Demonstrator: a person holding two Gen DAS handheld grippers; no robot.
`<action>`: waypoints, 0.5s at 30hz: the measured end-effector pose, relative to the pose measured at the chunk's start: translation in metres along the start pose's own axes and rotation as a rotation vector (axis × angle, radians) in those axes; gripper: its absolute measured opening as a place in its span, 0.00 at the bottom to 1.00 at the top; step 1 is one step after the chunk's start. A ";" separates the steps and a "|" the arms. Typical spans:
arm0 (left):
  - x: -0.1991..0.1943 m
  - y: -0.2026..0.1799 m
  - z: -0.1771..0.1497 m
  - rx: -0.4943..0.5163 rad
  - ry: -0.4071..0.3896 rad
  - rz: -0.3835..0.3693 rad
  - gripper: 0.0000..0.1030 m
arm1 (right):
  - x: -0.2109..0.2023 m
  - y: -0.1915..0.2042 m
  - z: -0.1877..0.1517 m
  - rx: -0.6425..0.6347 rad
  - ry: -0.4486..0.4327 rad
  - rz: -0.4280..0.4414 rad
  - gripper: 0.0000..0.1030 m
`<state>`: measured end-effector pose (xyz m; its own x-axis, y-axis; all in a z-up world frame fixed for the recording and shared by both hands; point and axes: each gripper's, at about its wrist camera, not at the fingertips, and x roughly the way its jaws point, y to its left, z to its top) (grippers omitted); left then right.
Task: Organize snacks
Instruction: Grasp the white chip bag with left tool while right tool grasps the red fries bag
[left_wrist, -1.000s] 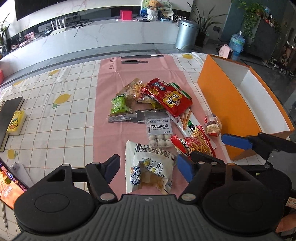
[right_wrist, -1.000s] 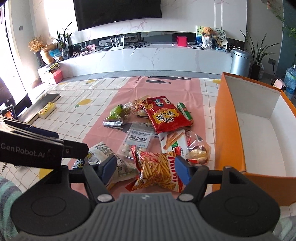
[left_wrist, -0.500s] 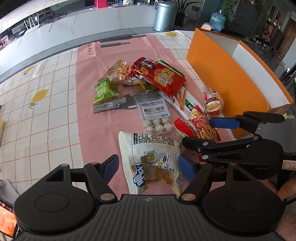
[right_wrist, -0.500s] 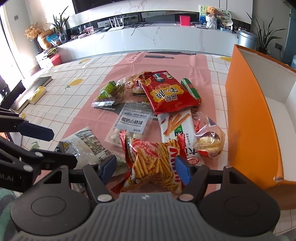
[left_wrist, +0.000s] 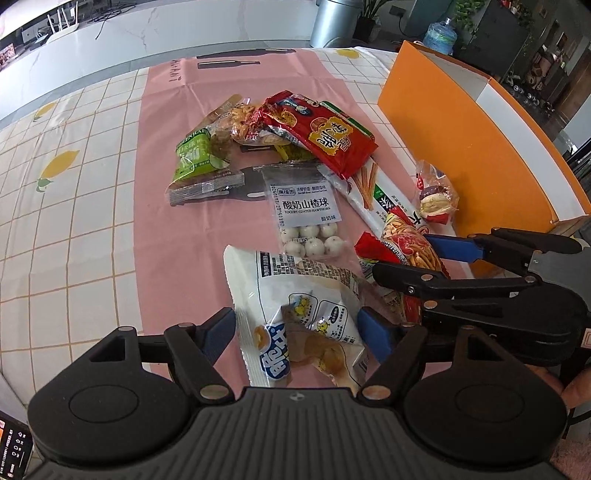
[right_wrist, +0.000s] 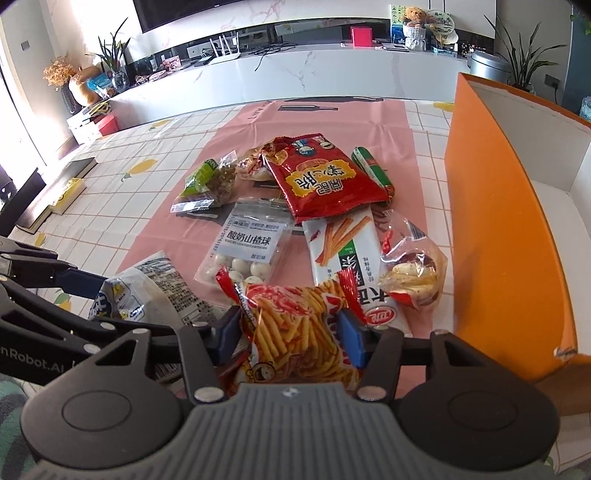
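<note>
A pile of snack packs lies on the pink runner beside an open orange box (left_wrist: 458, 147) (right_wrist: 491, 229). My left gripper (left_wrist: 297, 328) is open, its fingers either side of a white snack bag (left_wrist: 295, 295). My right gripper (right_wrist: 290, 334) is open but narrowing around a red fries bag (right_wrist: 299, 325), its blue pads at or near the bag's sides. It also shows in the left wrist view (left_wrist: 417, 254). Further off lie a hawthorn ball pouch (left_wrist: 306, 218), a big red bag (right_wrist: 321, 177), a white stick pack (right_wrist: 347, 254) and a green pack (left_wrist: 195, 162).
A small clear pack of date snacks (right_wrist: 413, 269) lies next to the orange box wall. A green sausage (right_wrist: 371, 170) lies behind the red bag. A dark tray with a yellow carton (right_wrist: 68, 192) sits at the table's far left. A white counter runs behind the table.
Both grippers have moved forward and down onto the pile. The right gripper's fingers have narrowed around the fries bag; the left gripper now straddles the white bag.
</note>
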<state>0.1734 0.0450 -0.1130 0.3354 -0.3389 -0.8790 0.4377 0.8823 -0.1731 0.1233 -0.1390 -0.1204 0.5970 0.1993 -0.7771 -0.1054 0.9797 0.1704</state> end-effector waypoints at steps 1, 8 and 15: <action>0.002 0.000 0.000 -0.003 0.010 0.006 0.87 | 0.000 0.000 0.000 0.002 -0.001 0.002 0.51; 0.002 -0.003 -0.004 -0.062 0.010 0.008 0.57 | -0.003 0.003 0.000 -0.007 -0.004 0.001 0.49; -0.017 -0.010 -0.009 -0.100 -0.035 0.048 0.49 | -0.013 0.006 0.000 -0.012 -0.011 0.010 0.47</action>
<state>0.1561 0.0444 -0.1006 0.3839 -0.3052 -0.8715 0.3358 0.9253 -0.1761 0.1148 -0.1360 -0.1090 0.6044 0.2090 -0.7688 -0.1206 0.9779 0.1710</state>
